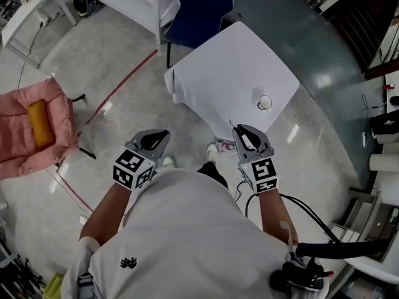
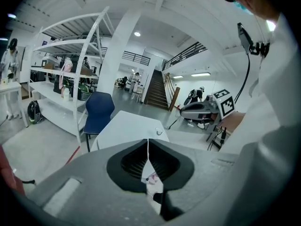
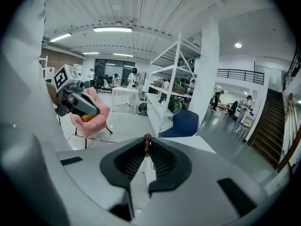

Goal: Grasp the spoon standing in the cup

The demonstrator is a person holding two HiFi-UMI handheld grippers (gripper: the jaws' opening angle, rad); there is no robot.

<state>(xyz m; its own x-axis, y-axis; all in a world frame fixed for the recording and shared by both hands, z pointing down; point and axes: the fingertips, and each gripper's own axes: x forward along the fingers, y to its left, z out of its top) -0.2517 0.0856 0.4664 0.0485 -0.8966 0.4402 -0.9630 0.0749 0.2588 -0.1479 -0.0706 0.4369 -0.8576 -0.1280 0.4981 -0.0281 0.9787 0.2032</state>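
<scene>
Head view, read from left to right: one pink armchair (image 1: 22, 108) stands on the floor at far left, well apart from everything else. Next comes the left gripper (image 1: 159, 139), one of two, held close in front of the person's body. The left gripper view shows its fingers (image 2: 136, 161) pressed together with nothing between them. Higher up and farther off sits one blue chair (image 1: 201, 11), pushed against the far edge of the single white tabletop (image 1: 230, 61). The right gripper (image 1: 242, 131) hangs just off the near edge of that tabletop. In the right gripper view its fingers (image 3: 162, 161) are clamped on the one spoon (image 3: 147, 141), so the spoon is held in this gripper and clear of the cup. The spoon's long axis runs along the fingers. Its dark brown knobbed end sticks out past their tips and points away from the person, toward the tabletop. Which end is the bowl cannot be made out. Farthest right, one small white cup (image 1: 265, 102) stands upright on the tabletop near its right corner, apart from both grippers.
</scene>
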